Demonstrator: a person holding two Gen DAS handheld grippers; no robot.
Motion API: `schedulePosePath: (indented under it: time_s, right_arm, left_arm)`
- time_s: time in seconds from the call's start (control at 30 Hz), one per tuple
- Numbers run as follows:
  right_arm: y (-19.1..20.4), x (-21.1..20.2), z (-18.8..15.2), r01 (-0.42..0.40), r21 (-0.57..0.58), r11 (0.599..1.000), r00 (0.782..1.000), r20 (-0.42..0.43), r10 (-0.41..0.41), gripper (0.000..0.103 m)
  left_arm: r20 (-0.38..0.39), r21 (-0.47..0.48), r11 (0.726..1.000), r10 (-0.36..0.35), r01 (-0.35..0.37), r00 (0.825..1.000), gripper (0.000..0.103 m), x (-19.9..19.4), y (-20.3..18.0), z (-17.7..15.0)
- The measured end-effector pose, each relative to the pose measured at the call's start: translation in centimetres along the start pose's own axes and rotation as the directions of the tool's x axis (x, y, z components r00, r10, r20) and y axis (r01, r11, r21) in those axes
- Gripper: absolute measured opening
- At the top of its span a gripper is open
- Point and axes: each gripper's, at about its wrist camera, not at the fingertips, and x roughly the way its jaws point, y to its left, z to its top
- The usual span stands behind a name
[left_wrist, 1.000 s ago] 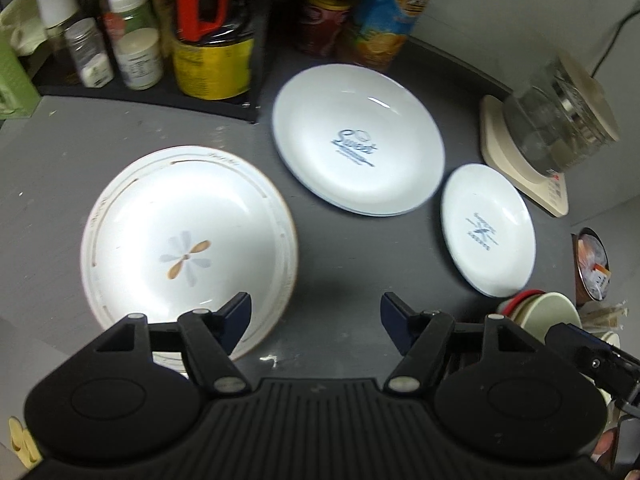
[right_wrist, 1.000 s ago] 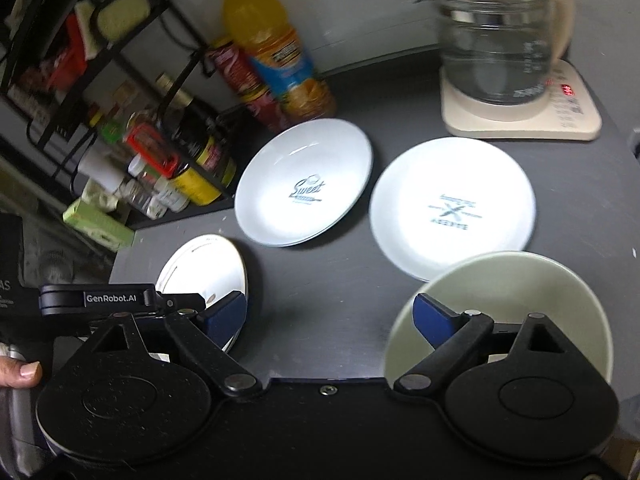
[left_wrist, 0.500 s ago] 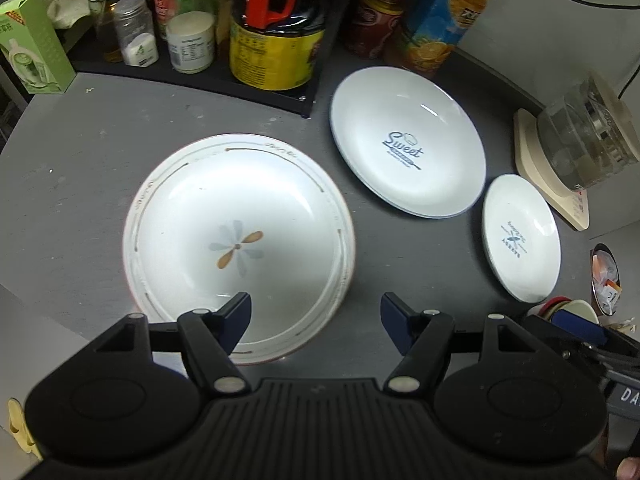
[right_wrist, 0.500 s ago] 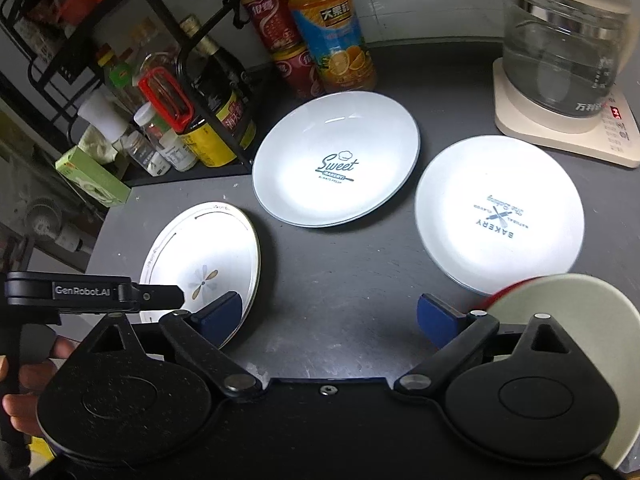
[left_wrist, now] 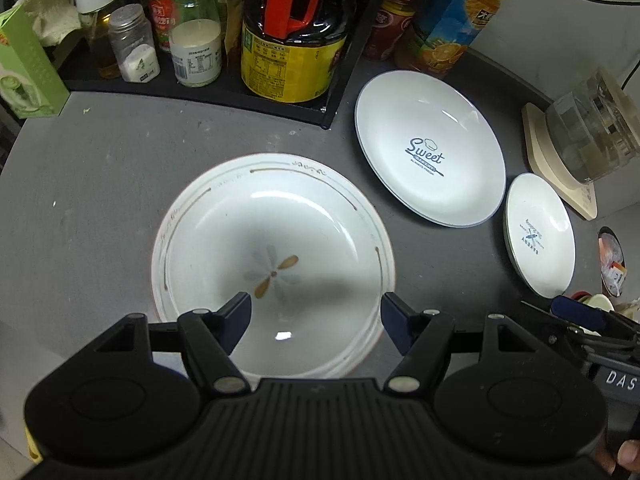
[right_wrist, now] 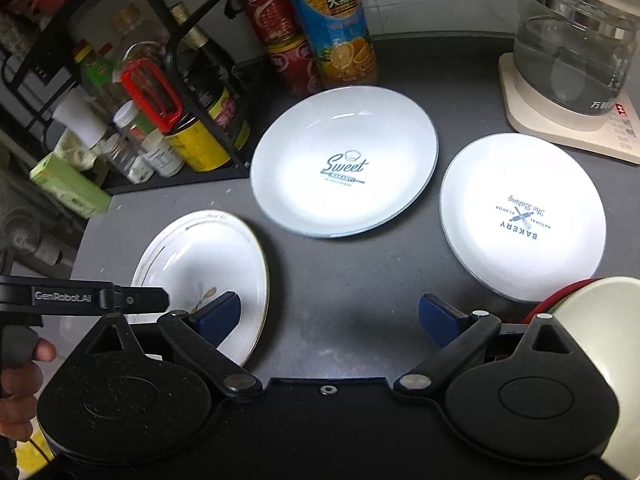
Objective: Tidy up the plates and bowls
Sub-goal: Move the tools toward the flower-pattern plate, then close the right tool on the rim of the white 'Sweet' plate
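Three white plates lie on the grey table. A flower-print plate point(left_wrist: 272, 256) lies at the left, also in the right wrist view point(right_wrist: 192, 256). A "Sweet" plate point(left_wrist: 428, 148) point(right_wrist: 344, 160) lies in the middle. A smaller "Bakery" plate point(left_wrist: 538, 234) point(right_wrist: 520, 216) lies at the right. My left gripper point(left_wrist: 316, 314) is open and empty, over the near edge of the flower plate. My right gripper point(right_wrist: 330, 314) is open and empty above bare table. A cream bowl point(right_wrist: 600, 320) with a red bowl beneath it sits beside its right finger.
A black rack point(left_wrist: 200, 92) with jars and bottles stands at the back left. Drink cans and an orange juice bottle point(right_wrist: 332, 28) stand behind the Sweet plate. A glass kettle on a cream base point(right_wrist: 572, 60) stands at the back right. A green box point(right_wrist: 68, 188) sits at the left.
My left gripper has moved left and forward, so the flower plate now lies centred under its fingers. My right gripper has pulled back and left off the cream bowl. Both stay open.
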Motion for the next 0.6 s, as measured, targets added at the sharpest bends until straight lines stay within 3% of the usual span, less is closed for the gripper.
schedulePosePath:
  time_s: [0.2, 0.6]
  right_arm:
    - [-0.1, 0.6, 0.3, 0.069, 0.079, 0.994, 0.995, 0.061, -0.074, 0.096]
    - [-3.0, 1.0, 1.6, 0.066, 0.186, 0.980, 0.988, 0.128, -0.091, 0.093]
  left_arm:
    - [0.047, 0.024, 0.999, -0.023, 0.022, 0.999, 0.070, 0.1, 1.2, 2.1]
    - [0.106, 0.069, 0.995, -0.083, 0.076, 0.991, 0.070, 1.4, 0.3, 5.2]
